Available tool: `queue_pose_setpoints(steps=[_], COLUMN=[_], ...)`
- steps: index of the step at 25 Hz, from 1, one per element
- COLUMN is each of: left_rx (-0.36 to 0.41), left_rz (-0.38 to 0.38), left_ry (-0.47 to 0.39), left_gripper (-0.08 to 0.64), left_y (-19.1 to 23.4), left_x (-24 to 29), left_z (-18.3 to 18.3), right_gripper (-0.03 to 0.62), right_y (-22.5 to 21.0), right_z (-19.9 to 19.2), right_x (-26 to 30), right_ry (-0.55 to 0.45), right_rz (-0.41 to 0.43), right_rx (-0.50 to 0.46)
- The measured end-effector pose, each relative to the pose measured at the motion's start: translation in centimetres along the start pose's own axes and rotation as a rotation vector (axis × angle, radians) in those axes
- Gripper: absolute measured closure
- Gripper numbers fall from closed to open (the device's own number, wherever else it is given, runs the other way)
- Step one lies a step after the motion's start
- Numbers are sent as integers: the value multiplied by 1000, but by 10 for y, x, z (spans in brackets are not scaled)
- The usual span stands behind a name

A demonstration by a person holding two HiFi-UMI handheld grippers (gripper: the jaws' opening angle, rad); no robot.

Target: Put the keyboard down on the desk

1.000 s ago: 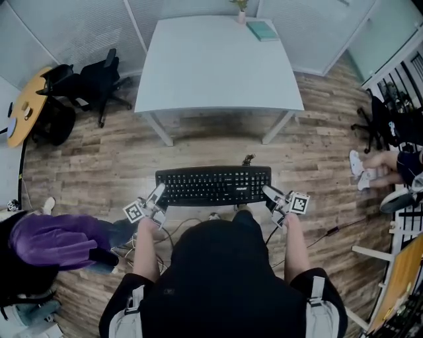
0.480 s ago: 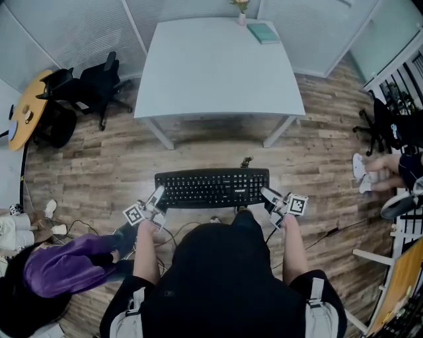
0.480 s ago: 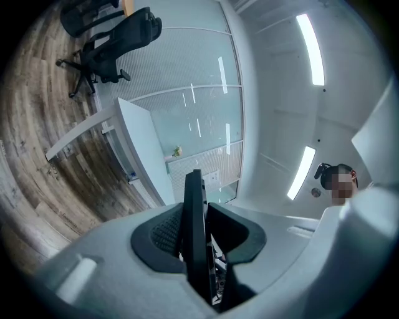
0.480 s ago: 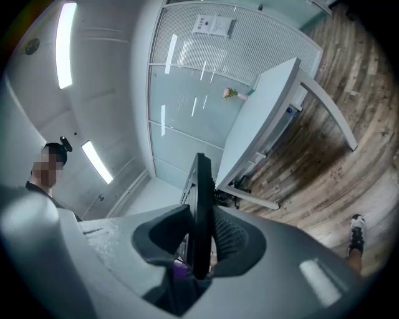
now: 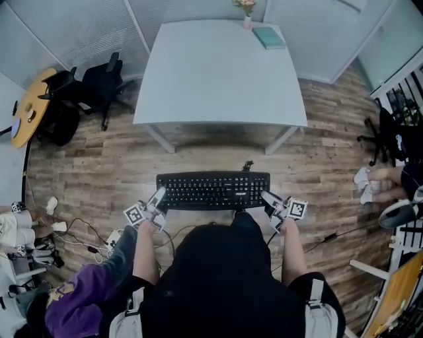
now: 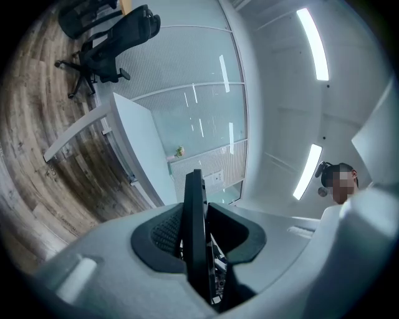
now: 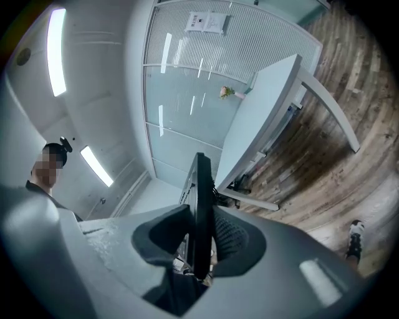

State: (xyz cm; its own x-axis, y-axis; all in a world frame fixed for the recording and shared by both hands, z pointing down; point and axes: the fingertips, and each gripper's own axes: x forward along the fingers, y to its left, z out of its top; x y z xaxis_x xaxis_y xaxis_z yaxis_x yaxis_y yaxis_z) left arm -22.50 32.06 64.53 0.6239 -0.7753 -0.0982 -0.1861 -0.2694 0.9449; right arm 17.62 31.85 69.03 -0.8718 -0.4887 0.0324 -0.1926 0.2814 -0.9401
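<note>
A person in purple (image 5: 76,307) at the lower left corner is cut off by the picture's edges. At the right edge, only pale shoes (image 5: 363,179) and a bit of another person's leg show. In both gripper views the keyboard (image 6: 195,224) appears edge-on, its keys unseen. The flowers (image 5: 246,6) at the desk's (image 5: 218,72) far edge are cropped by the top edge and too small to make out.

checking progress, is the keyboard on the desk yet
Not yet: left gripper and right gripper hold the keyboard above the floor, short of the desk.
</note>
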Motion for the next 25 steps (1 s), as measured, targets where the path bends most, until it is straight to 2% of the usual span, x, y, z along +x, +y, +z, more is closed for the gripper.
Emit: queue_pose_setpoints(steps=[3,12,23,25], left_rx=[4,24,16,11], left_rz=[0,-1,18,26], left_ry=[-11,-43,-80,-84], left_gripper=[460,460,460,460], left_y=[-2,-9,-10,-8], left_x=[2,48,76,92], left_z=[2,4,-7,-8], right_gripper=[477,477,477,476], right_y=[-2,-17,-35,-41], right_z=[4,50,82,97], right_x=[2,-3,-10,-12], right_ry=[5,20,67,67], right_rz=[-1,28,20,24], right_rx=[6,12,21,27])
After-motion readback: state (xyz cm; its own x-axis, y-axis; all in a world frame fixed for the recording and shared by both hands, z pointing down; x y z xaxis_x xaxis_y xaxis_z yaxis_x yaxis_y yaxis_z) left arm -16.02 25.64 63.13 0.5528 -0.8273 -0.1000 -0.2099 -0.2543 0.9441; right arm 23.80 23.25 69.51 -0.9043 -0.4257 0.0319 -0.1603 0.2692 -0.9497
